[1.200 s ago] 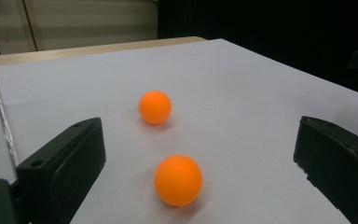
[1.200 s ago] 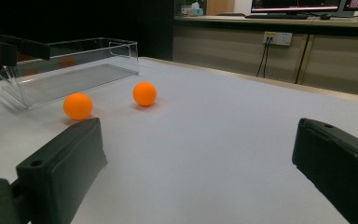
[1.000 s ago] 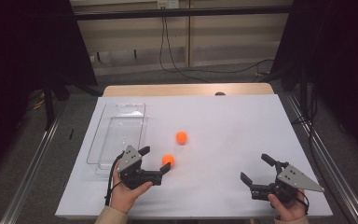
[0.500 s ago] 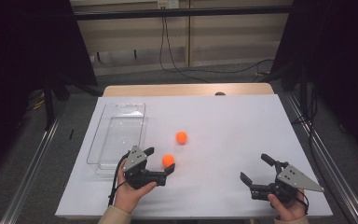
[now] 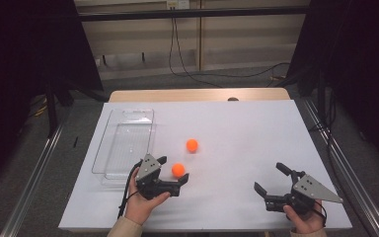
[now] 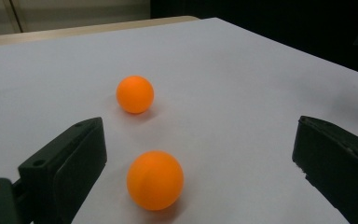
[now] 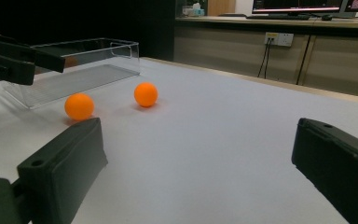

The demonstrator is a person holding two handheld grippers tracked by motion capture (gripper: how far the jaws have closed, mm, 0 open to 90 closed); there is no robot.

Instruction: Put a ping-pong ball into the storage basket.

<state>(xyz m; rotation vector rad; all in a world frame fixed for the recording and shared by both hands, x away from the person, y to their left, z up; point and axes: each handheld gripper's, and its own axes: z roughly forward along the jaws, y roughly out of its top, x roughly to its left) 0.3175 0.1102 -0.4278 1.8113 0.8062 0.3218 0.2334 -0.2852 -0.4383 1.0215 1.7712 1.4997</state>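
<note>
Near orange ball (image 6: pixel 154 179) lies between spread fingers (image 6: pixel 70 168); far orange ball (image 6: pixel 135 94) beyond.

Table: I see a white sheet (image 5: pixel 256 133) over a pale wooden top whose far edge (image 5: pixel 197 95) shows bare
Floor: grey around the table; metal rails (image 5: pixel 34 168) run down both sides
Far wall: beige panels (image 5: pixel 143 44); a socket (image 7: pixel 280 39) with black cables (image 5: pixel 177 54) hanging
Sides: black curtains (image 5: pixel 24 54) left and right
Counter: I make out lit monitors (image 7: pixel 298 5) on it
Light: dim, even
</note>
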